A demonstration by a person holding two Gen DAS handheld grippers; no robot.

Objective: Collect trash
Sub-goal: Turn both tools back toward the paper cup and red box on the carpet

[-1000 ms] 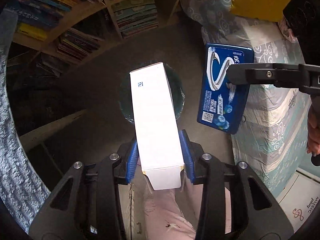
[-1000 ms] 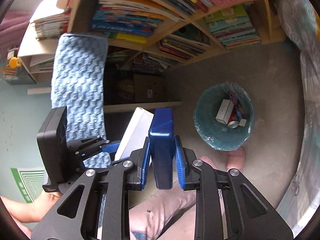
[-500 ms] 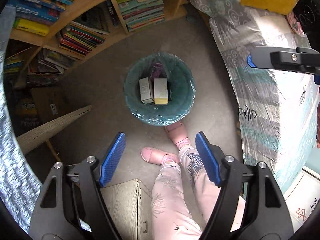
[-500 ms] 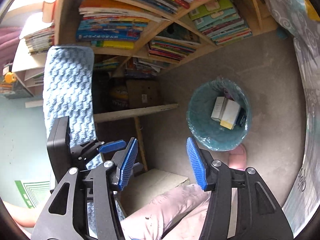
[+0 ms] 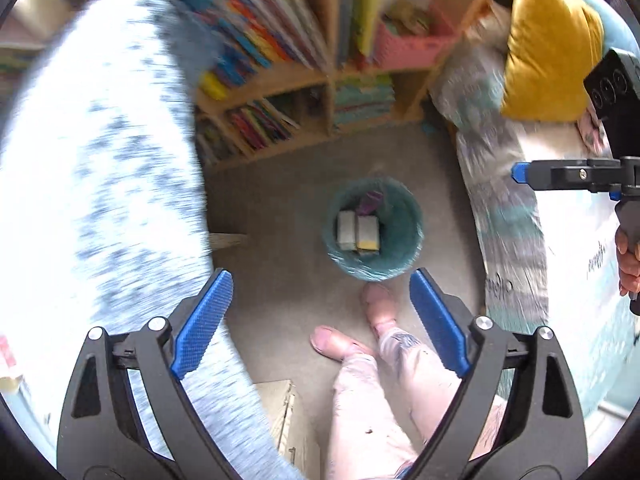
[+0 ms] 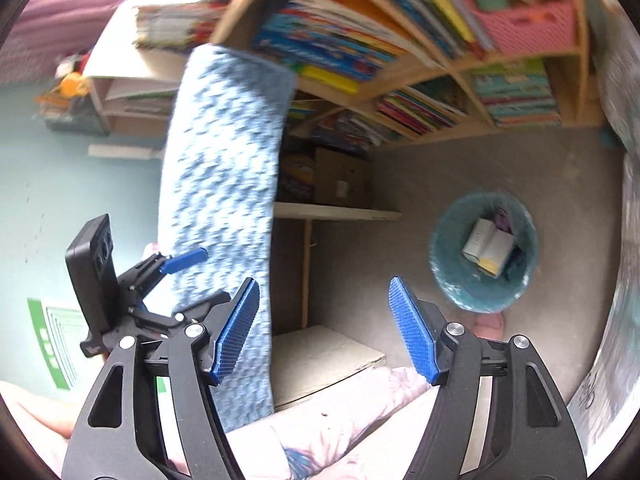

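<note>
- Left gripper (image 5: 320, 322): nearest the left wrist camera, its blue-padded fingers (image 5: 202, 326) spread wide with nothing between them.
- Right gripper (image 6: 325, 328): likewise spread wide and empty in its own view; from the left wrist view only one dark finger with a blue tip shows at the right edge, beside the person's hand (image 5: 628, 258).
- Person's legs (image 5: 384, 400): in pale pink patterned trousers, below both grippers; two feet in pink slippers (image 5: 380, 304) on the grey floor (image 5: 280, 208), one just beside the bin.
- Flat cardboard piece (image 6: 320, 354): on the floor beside the legs.
- Blue knitted cloth (image 6: 224, 208): hangs as a tall strip on the left, blurred in the left wrist view.
- Trash bin (image 5: 412, 216): round, teal, lined with a bag, standing on the floor beyond the feet, between the bookshelf and the bed.
- Trash (image 5: 358, 232): two pale boxes side by side in the bin, one with a yellow end, and a purple item (image 5: 370, 202) behind them.
- Bed (image 5: 516, 216): patterned cover, right of the bin, bearing a mustard-yellow pillow (image 5: 548, 44).
- Bookshelf (image 6: 420, 80): wooden, farthest back, packed with colourful books and a pink basket (image 6: 528, 30).
</note>
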